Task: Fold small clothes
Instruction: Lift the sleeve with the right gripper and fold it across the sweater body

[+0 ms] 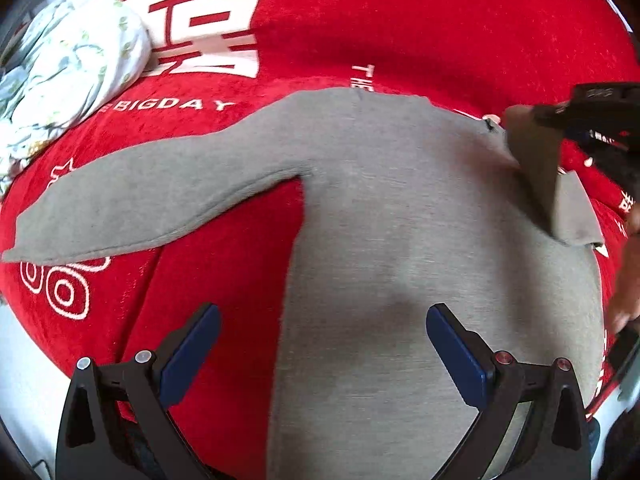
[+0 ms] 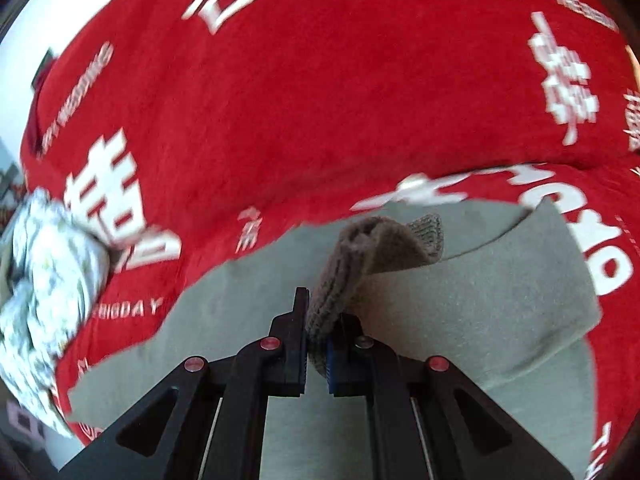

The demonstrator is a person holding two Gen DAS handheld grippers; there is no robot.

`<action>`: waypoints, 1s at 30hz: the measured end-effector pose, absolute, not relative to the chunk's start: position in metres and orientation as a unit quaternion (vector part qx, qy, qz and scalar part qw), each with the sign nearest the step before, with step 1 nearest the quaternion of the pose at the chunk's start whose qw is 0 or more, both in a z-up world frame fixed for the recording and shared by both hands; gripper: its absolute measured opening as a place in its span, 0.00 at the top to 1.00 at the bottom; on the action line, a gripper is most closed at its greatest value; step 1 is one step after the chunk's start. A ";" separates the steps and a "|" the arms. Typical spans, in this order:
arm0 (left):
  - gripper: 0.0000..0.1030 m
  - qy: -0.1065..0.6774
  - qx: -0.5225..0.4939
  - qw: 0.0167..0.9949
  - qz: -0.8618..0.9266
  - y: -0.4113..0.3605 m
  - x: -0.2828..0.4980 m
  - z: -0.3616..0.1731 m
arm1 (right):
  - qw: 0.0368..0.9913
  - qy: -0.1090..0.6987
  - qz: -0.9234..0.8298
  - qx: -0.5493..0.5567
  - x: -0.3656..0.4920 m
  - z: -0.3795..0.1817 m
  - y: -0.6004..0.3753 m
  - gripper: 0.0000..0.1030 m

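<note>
My left gripper [image 1: 323, 344] hangs open over the hem of the grey top [image 1: 400, 220], spread flat on the red cloth [image 1: 360, 20]. My right gripper [image 2: 316, 344] pinches the ribbed cuff [image 2: 360, 256], lifting that sleeve, likely to fold it inward. Beyond, a floral bundle [image 1: 68, 64] lies apart.

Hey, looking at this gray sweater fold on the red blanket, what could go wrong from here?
1. The right gripper pinches only the sleeve cuff; it might slip out mid-fold.
2. The left gripper hovers open above the gray sweater, so the unpinned body may drag along.
3. The other sleeve lies spread on the red blanket, still unfolded.
</note>
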State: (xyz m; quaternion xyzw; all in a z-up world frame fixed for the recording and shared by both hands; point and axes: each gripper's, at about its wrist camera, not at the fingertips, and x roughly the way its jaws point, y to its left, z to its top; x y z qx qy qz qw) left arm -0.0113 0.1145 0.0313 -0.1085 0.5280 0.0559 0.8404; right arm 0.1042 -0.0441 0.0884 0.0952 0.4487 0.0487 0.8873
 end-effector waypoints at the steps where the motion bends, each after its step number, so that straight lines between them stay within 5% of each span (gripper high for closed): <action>1: 0.00 0.529 -0.112 0.839 0.058 0.117 -0.012 0.030 | 0.883 0.457 0.054 0.087 0.104 0.079 -0.034 0.93; 17: 0.00 0.544 -0.140 0.824 0.081 0.137 -0.012 0.010 | 0.851 0.513 0.109 0.024 0.112 0.011 0.030 0.92; 20: 0.00 0.548 -0.140 0.820 0.084 0.136 -0.010 0.009 | 0.842 0.526 0.120 0.019 0.115 0.005 0.033 0.82; 22: 0.00 0.547 -0.142 0.821 0.086 0.134 -0.008 0.012 | 0.836 0.529 0.144 0.024 0.114 0.012 0.031 0.39; 24: 0.00 0.545 -0.144 0.822 0.084 0.131 -0.006 0.016 | 0.846 0.511 0.150 0.013 0.106 0.028 0.024 0.23; 30: 0.00 0.538 -0.129 0.831 0.058 0.103 0.013 0.034 | 0.885 0.455 0.092 -0.028 0.095 0.065 -0.053 0.23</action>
